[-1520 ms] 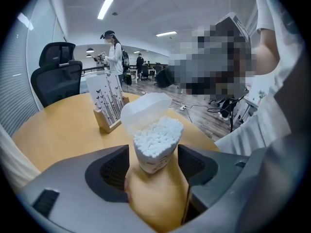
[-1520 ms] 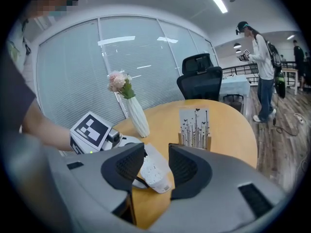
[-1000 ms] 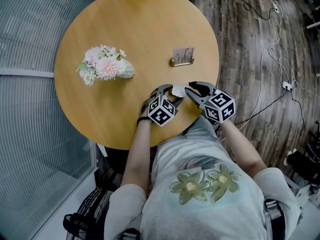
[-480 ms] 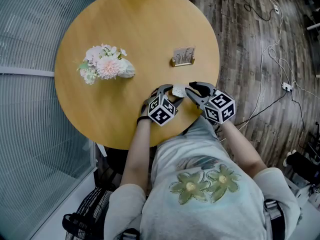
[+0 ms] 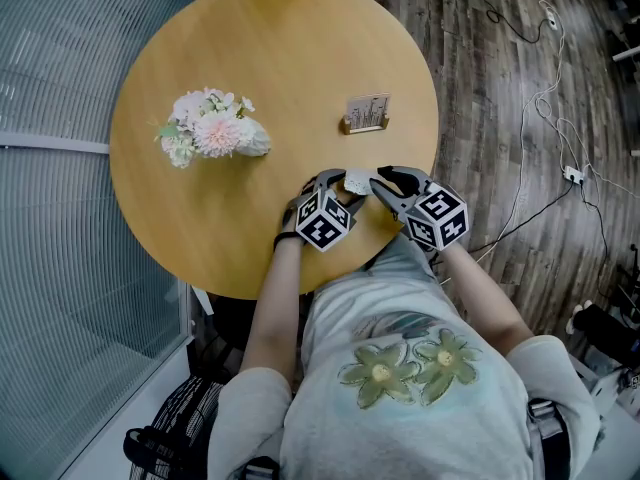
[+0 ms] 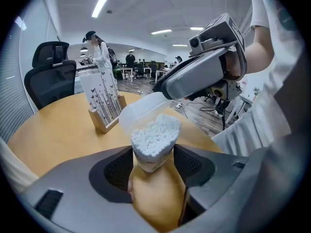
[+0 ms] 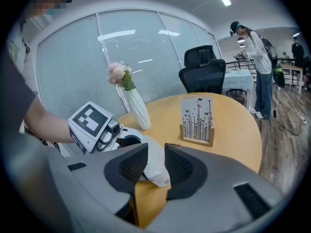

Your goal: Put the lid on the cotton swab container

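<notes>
The cotton swab container (image 6: 151, 160), packed with white swabs (image 6: 156, 131), stands upright on the round wooden table (image 5: 250, 58) near its front edge. My left gripper (image 6: 153, 165) is shut on its sides. The translucent lid (image 6: 139, 113) hangs tilted just behind and above the container's open top, touching or nearly touching the swabs. My right gripper (image 7: 154, 163) is shut on the lid (image 7: 154, 168). In the head view both grippers meet at the container and lid (image 5: 357, 181), the left gripper (image 5: 334, 186) facing the right gripper (image 5: 388, 180).
A white vase of pink flowers (image 5: 210, 130) lies toward the table's left side. A small card holder (image 5: 366, 113) stands beyond the grippers. The table's front edge runs close to the person's body. Cables (image 5: 545, 98) trail on the wooden floor at right.
</notes>
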### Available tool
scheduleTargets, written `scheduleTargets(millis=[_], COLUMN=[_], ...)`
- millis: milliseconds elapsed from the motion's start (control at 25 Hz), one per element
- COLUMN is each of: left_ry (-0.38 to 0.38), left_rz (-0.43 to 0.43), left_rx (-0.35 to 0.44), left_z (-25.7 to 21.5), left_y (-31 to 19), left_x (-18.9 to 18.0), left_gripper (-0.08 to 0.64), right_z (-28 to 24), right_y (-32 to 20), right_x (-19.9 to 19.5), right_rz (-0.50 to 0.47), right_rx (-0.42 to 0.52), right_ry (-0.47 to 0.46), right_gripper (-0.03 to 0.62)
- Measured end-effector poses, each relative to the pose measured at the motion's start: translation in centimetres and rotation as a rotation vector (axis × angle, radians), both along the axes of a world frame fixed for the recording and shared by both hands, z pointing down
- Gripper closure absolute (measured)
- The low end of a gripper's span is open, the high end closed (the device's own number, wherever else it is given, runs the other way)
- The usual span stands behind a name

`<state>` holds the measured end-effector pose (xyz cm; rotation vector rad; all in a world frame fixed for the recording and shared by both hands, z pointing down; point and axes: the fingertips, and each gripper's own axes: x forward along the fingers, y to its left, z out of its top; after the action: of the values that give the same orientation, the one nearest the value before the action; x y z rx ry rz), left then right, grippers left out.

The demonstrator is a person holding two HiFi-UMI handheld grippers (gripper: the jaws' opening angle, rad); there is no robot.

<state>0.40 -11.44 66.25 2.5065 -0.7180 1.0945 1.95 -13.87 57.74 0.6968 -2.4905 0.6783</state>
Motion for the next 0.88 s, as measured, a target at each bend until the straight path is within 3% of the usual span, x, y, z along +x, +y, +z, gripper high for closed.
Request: scheduleTargets(millis=[880], left_ry=[-0.006], left_rz=[-0.002], left_rx=[0.000], left_z=[0.1], left_y=[0.0], left_x=[0.0], left_gripper=[0.299], right_z=[0.5], right_y=[1.1], right_x=[0.0], right_rz=[-0.018], right_rx=[0.007], right_ry=[0.030], right_gripper=[0.480])
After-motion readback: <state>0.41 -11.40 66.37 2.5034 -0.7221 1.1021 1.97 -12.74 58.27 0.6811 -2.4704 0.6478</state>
